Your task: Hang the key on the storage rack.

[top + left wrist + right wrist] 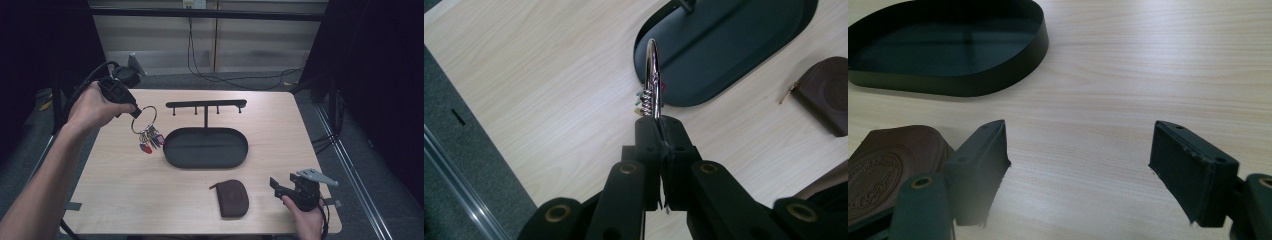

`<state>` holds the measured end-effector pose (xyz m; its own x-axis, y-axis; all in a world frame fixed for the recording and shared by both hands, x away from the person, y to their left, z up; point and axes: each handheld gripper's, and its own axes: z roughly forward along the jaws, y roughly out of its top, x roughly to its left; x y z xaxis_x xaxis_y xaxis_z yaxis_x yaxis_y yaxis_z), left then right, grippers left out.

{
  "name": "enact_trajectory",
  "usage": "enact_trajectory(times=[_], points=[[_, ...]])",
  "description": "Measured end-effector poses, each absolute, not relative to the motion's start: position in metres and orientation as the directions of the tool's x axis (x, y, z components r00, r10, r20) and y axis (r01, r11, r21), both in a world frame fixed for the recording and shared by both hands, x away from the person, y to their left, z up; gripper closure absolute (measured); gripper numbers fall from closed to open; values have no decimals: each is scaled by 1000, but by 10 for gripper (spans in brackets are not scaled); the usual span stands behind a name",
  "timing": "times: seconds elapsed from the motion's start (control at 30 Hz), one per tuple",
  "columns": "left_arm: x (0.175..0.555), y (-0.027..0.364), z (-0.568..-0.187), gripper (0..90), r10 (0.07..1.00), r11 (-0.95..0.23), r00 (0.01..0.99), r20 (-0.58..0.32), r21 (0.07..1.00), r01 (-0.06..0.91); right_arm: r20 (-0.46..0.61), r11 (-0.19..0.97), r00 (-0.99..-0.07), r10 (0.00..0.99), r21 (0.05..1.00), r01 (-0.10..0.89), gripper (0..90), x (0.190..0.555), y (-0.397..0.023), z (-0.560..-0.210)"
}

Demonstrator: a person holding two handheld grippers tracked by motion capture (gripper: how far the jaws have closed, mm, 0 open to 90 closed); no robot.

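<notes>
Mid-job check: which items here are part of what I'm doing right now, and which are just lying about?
In play:
- left gripper, shut on the key ring, lifted off the table
- hook rack with its black tray, probably where the keys go

Idle:
- brown pouch, flat on the table
- right gripper, open, holding nothing

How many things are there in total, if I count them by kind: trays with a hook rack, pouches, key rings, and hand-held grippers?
Black oval metal tray with hook rack: 1
Brown leather zip pouch: 1
Silver metal key ring with keys: 1
Black two-jaw grippers: 2, the left gripper and the right gripper
Total: 5
</notes>
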<state>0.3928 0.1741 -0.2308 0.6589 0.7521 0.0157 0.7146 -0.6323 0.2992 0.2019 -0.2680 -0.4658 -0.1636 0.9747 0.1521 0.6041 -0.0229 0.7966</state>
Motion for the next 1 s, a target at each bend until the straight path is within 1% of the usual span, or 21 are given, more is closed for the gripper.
enact_trajectory(times=[0.23,0.67,0.73,0.83,1.0], points=[[395,160,-231,880,735,-656,678,10,266,707,151,-21,-165,975,797,603,229,202,-268,-466],[398,128,-236,880,691,-702,723,2,244,670,153,-19,-166,974,790,613,229,202,-268,-467],[400,117,-239,880,670,-724,743,1,225,652,156,-23,-164,974,790,613,229,201,-268,-467],[405,109,-245,880,669,-723,743,-11,221,654,154,-22,-164,974,790,612,230,201,-268,-466],[410,101,-256,880,652,-740,758,-5,211,638,152,-18,-167,974,791,612,230,200,-269,-466]])
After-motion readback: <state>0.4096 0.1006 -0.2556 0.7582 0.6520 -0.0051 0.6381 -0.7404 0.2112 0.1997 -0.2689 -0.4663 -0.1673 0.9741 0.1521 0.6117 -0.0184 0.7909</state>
